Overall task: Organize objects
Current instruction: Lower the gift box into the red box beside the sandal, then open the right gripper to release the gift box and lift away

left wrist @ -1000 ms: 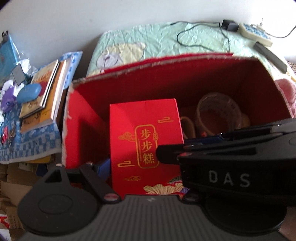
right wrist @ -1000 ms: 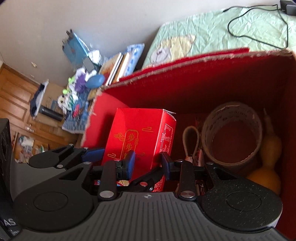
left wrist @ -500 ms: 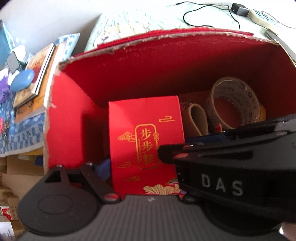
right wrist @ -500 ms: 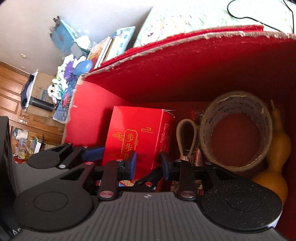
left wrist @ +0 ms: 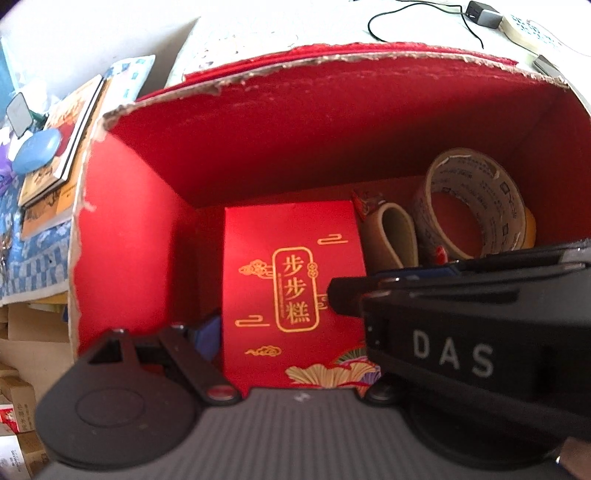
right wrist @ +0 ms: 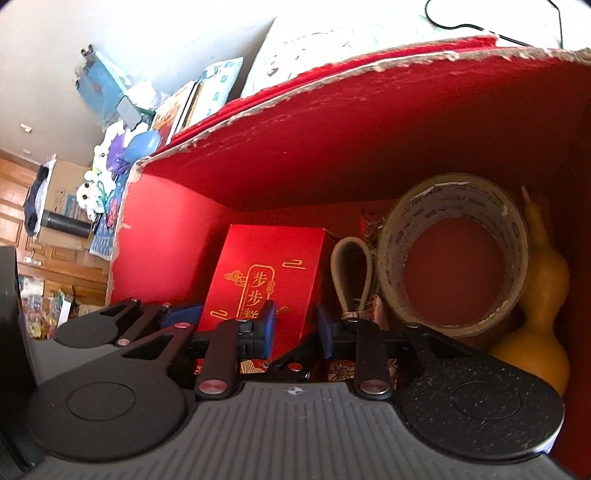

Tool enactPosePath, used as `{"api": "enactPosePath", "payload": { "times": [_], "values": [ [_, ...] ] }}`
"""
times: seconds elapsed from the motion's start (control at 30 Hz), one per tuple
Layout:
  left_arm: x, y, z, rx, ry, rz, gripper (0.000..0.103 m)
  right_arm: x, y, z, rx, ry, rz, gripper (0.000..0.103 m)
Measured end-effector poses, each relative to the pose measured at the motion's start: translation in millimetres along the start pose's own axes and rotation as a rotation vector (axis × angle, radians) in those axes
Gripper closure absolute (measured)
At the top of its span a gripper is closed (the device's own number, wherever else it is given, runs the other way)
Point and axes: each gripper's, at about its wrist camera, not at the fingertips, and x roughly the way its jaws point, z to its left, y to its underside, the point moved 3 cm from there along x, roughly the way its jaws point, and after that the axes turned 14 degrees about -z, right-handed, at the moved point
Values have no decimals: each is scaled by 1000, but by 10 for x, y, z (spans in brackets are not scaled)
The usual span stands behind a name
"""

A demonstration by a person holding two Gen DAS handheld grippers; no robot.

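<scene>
A small red gift box with gold characters (left wrist: 291, 295) (right wrist: 266, 280) stands inside a large red carton (left wrist: 314, 140) (right wrist: 332, 140). My left gripper (left wrist: 291, 332) is shut on the small box from both sides and holds it low in the carton. Its left blue pad shows by the box's left edge; the right gripper's body hides its right finger. My right gripper (right wrist: 295, 328) is open, with its blue pads over the box's near right corner and nothing between them.
In the carton lie a big roll of tape (right wrist: 454, 258), a yellow gourd (right wrist: 539, 306) and a beige loop (right wrist: 351, 273). Left of the carton are stacked books (left wrist: 55, 147) and a blue oval case (left wrist: 37, 151). A quilted bed with cables (left wrist: 424, 22) lies behind.
Both grippers have moved down into the carton, and the small red box has gone down with the left one. The carton's walls now fill more of both views.
</scene>
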Motion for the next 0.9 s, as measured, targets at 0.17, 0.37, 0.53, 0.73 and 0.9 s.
{"api": "enactPosePath", "payload": {
  "times": [0.17,0.37,0.53,0.73,0.9],
  "values": [
    [-6,-10,-9,2,2,-1,20,15,-5,8,5,-1,3,75],
    [-26,-19,-22,4,-6,-12,20,10,-12,29,11,4,-21,78],
    [-42,-34,-79,9,-21,-26,20,-24,-20,14,31,11,-61,80],
    [-92,-36,-170,11,-29,-42,20,-85,-6,7,31,24,-107,82],
    [-184,25,-343,13,-52,-72,20,-109,8,8,23,43,-131,83]
  ]
}}
